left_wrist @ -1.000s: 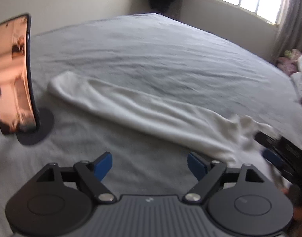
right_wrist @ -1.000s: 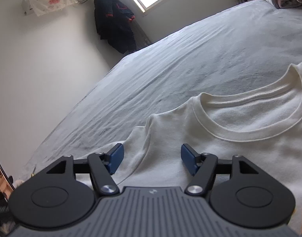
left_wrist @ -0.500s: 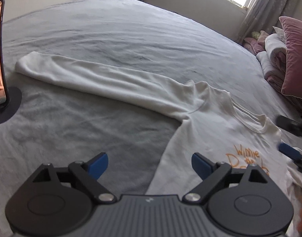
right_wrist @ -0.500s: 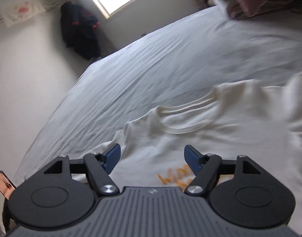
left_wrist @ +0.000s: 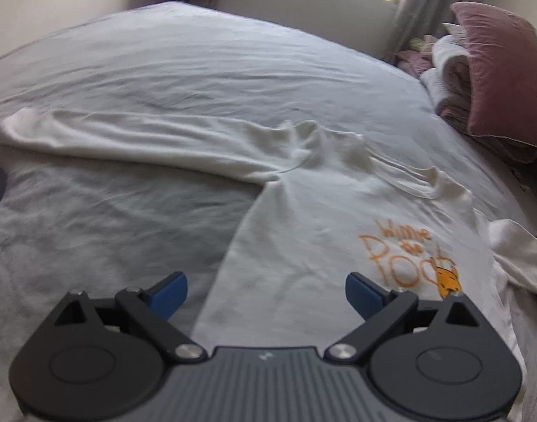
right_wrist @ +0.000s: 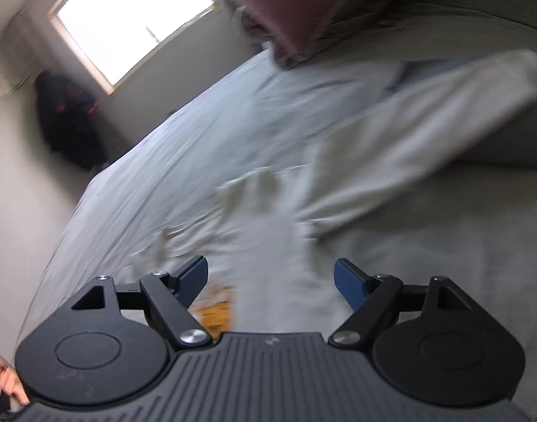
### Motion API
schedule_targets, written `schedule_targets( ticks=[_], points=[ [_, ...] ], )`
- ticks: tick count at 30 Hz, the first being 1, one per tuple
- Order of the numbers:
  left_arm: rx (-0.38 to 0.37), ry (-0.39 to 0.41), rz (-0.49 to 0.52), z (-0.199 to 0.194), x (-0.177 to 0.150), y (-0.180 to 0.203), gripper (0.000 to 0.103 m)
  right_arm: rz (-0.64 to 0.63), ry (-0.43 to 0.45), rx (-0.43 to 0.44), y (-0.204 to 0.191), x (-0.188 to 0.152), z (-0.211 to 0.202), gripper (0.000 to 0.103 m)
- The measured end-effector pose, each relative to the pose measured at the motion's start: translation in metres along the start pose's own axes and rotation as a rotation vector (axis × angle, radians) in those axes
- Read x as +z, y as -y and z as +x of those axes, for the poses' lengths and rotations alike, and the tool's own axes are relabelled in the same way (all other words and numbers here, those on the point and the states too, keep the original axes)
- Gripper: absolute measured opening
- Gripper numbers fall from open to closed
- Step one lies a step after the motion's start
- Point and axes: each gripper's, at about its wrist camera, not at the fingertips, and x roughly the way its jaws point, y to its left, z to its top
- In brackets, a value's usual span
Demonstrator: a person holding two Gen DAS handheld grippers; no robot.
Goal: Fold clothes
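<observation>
Both my grippers hang empty over the cream long-sleeved cotton sweatshirt (left_wrist: 303,232), which lies flat on the bed's pale grey wrinkled sheet (left_wrist: 184,66).

My left gripper (left_wrist: 266,290) has its blue-padded jaws spread wide, having just been opening, with only the sweatshirt's left side edge showing below the gap and nothing clamped. One sleeve (left_wrist: 120,137) stretches straight out to the left across the sheet, and the orange lettering print (left_wrist: 405,256) sits on the chest, beside my right-hand fingertip. My right gripper (right_wrist: 271,279) is likewise parted and has just been opening, nothing between its pads; its view is badly blurred, but I make out the other sleeve (right_wrist: 419,133) running up to the right. A dusty-pink velvet pillow (left_wrist: 504,74) leans at the head of the bed.
</observation>
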Motion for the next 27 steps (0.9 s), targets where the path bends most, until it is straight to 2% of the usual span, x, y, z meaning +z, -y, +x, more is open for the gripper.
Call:
schedule_targets(
  ticks=[2, 5, 7, 12, 15, 18, 20, 27],
  points=[
    [-0.011, -0.003, 0.001, 0.002, -0.001, 0.003, 0.097, 0.06, -0.012, -0.059, 0.02, 0.001, 0.005, 0.082],
    [-0.029, -0.007, 0.002, 0.005, -0.003, 0.007, 0.097, 0.148, -0.025, -0.051, 0.047, 0.01, 0.003, 0.082],
    [-0.053, -0.007, -0.001, 0.008, -0.005, 0.01, 0.097, 0.174, 0.001, -0.077, 0.061, 0.019, -0.002, 0.082],
    [-0.211, 0.013, 0.089, 0.007, -0.024, 0.024, 0.097, 0.294, 0.034, -0.12, 0.099, 0.024, -0.016, 0.082],
    [-0.292, 0.027, 0.191, 0.0, -0.047, 0.031, 0.097, 0.345, -0.02, -0.106, 0.11, 0.023, -0.015, 0.082],
    [-0.31, 0.095, 0.348, -0.015, -0.081, 0.034, 0.097, 0.302, -0.054, -0.101, 0.108, 0.022, -0.014, 0.082],
    [-0.317, 0.133, 0.442, -0.026, -0.104, 0.034, 0.098, 0.266, -0.044, -0.12, 0.107, 0.023, -0.016, 0.082],
    [-0.416, 0.116, 0.667, -0.064, -0.135, 0.021, 0.1, 0.317, -0.004, -0.161, 0.129, 0.027, -0.032, 0.082]
  ],
)
